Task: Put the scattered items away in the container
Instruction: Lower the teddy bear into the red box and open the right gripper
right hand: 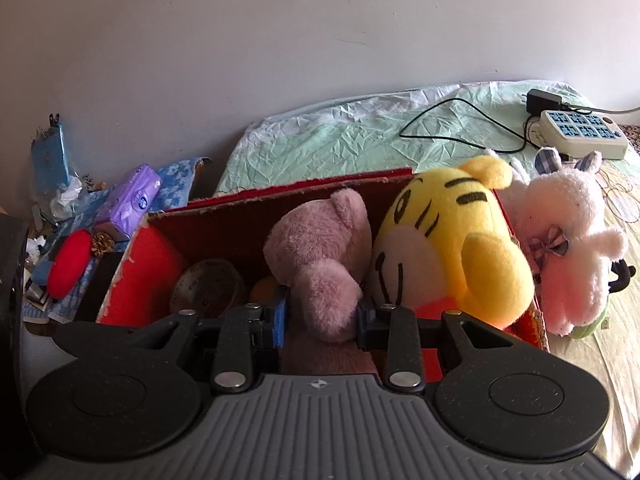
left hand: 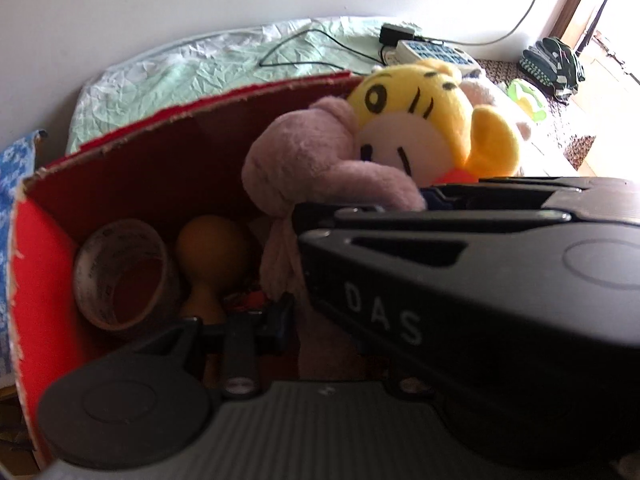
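Right tool (right hand: 322, 314) pinches the pink bear (right hand: 320, 256) by its snout/head, blue pads on both sides touching the plush; bear sits just ahead of the tool, inside the red box (right hand: 224, 204). Right of the bear, touching it, the yellow tiger (right hand: 452, 232) leans over the box's right end. Further right, outside the box on the bed (right hand: 320, 136), a white bunny (right hand: 576, 240) w/ a plaid bow. Ahead-left of the tool, low in the box: tape roll (right hand: 208, 288) w/ small print, too blurred to read, and an orange object beside it.

Left tool (left hand: 288, 280): only one finger w/ blue pad shows clearly; the other side is hidden by the right tool's black body, which crosses the view and reads "DAS". Can't tell if left is spread or closed. Ahead of it in the left view: bear (left hand: 312, 160), tiger (left hand: 424, 120), tape (left hand: 124, 272), orange pear-shaped thing (left hand: 212, 256) on the box floor.

Far right ahead on the bed: power strip (right hand: 580, 136) w/ black adapter and cable. Far left: purple tissue pack (right hand: 128, 200), logo unreadable, and a red cushion (right hand: 70, 262).
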Available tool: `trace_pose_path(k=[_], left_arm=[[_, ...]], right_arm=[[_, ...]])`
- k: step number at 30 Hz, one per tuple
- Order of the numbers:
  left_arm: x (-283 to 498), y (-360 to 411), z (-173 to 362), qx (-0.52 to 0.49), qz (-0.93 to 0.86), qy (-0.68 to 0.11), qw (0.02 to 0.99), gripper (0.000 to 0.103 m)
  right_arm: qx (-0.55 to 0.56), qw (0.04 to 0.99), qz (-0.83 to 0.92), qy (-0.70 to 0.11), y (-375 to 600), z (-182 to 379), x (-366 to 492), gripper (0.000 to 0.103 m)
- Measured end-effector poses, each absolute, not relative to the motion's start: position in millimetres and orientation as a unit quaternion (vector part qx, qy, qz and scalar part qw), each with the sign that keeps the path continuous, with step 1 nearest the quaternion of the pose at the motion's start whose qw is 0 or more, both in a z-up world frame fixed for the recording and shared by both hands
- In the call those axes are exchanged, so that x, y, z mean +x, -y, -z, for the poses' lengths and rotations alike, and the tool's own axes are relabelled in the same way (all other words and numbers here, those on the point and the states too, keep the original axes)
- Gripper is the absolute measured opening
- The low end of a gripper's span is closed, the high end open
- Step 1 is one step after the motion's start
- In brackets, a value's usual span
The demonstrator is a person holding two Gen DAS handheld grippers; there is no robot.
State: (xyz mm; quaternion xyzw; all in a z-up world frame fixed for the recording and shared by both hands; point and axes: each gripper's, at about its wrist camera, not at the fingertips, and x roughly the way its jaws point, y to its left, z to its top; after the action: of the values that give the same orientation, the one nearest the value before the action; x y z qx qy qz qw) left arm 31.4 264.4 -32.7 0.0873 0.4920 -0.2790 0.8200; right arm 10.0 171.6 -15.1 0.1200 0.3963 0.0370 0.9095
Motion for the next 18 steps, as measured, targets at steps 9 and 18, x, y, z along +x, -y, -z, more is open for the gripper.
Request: trace_pose_path(k=[9,18], left_arm=[[40,-264,45,0.079,0.287,-0.504,0.811,0.026],[39,-269,45,0.064,0.295,-0.506,0.808,0.027]], right_arm=[[0.104,0.908,-0.022,-0.406,-176,26,18,0.034],[0.098,0.909,-0.02,-0.405,-175,22,17,0.035]])
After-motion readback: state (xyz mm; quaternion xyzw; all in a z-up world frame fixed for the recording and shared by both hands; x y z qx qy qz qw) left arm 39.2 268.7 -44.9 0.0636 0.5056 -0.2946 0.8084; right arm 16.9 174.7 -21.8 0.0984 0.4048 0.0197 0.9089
